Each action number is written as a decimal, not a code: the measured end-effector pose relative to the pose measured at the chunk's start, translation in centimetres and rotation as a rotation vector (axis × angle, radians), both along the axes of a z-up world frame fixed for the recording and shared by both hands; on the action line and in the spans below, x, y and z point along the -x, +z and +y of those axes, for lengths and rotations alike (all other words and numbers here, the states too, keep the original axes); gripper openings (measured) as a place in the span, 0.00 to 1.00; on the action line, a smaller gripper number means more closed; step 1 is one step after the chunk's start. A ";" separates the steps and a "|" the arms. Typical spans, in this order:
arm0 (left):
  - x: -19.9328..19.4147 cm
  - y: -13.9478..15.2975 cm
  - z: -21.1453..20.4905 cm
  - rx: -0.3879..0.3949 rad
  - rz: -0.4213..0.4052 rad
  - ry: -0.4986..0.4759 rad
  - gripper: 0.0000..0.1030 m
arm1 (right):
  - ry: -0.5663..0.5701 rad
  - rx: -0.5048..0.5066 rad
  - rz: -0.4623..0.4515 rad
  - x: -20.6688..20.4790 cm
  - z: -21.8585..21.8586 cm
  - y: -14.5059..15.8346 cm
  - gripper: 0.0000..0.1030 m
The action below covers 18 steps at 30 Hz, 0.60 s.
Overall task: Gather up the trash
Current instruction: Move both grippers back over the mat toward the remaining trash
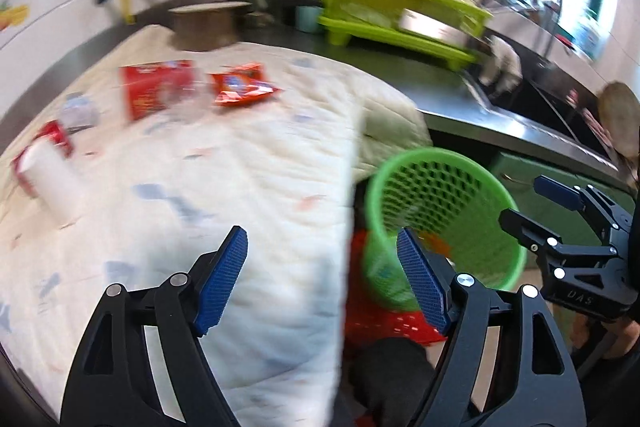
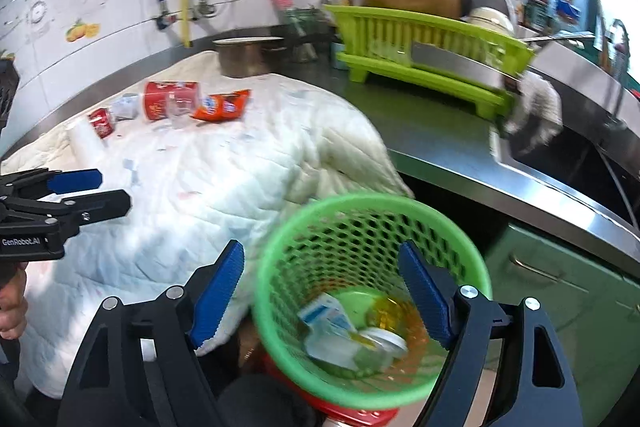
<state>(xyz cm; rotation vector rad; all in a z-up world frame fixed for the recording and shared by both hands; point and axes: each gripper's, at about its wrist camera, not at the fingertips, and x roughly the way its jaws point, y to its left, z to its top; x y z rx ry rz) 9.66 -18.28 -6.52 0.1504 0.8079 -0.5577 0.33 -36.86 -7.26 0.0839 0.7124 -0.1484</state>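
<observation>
Blue ribbed pads line both tools, and both stand wide apart with nothing between them: the right gripper (image 2: pixel 320 291) hangs directly over the mouth of the green mesh basket (image 2: pixel 280 247), a fitting spot for letting something fall in, while the left gripper (image 1: pixel 322 279) straddles the edge of the white quilted cloth (image 1: pixel 240 167) just beside the basket, empty and turned toward the worktop. Inside the basket lie a blue-and-white carton (image 2: pixel 328 323), a yellow wrapper (image 2: pixel 392 315) and a round lid (image 2: pixel 386 341), so some collecting looks done. Further out on the cloth, well apart from both tools, the remaining trash waits: a red box (image 1: pixel 156 87), an orange snack packet (image 1: pixel 242 89), a white tube (image 1: pixel 54 179) and a small red can (image 2: pixel 102 121). Behind stands a lime dish rack (image 1: pixel 400 15).
</observation>
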 end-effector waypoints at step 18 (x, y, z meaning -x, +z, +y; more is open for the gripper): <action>-8.6 0.6 17.8 0.019 -0.037 0.428 0.85 | 0.195 -0.102 0.000 -12.6 7.0 1.1 0.82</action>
